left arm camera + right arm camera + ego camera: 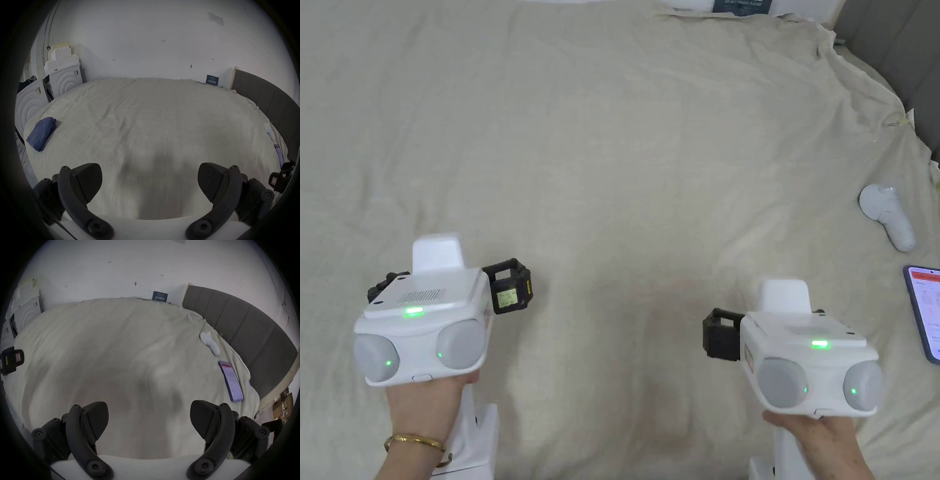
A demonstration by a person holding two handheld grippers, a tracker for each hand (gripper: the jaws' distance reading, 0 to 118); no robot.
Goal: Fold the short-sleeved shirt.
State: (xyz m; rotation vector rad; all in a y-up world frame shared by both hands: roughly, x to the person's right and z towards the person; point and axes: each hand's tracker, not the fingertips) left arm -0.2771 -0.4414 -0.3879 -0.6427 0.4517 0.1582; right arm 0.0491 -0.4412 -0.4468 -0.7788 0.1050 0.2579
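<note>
Here both grippers hang empty above a bare cream sheet, so the step in hand reads as either the start or the finish of the fold, not the fold itself. The shirt, dark blue, lies as a compact folded bundle at the far left edge of the bed, well apart from both tools; judged from that shape alone, the folding looks already done. If more is wanted, the next move calls for a long reach left by the left gripper, since nothing lies within range of either tool now.

Left gripper: jaws spread wide, nothing between them, sheet visible through the gap. It is held level in the left hand, pointing away from the person, near the left of the bed. A bangle circles that wrist.

Right gripper: jaws likewise wide apart and empty. The right hand holds it level, slightly nearer the person than the left one, pointing the same way.

Both tools sit side by side, well apart from each other, hovering just above the sheet; whether they touch it cannot be told.

At the right edge of the bed lie a white controller and, nearer, a phone with its screen lit. A grey headboard runs along the right side.
</note>
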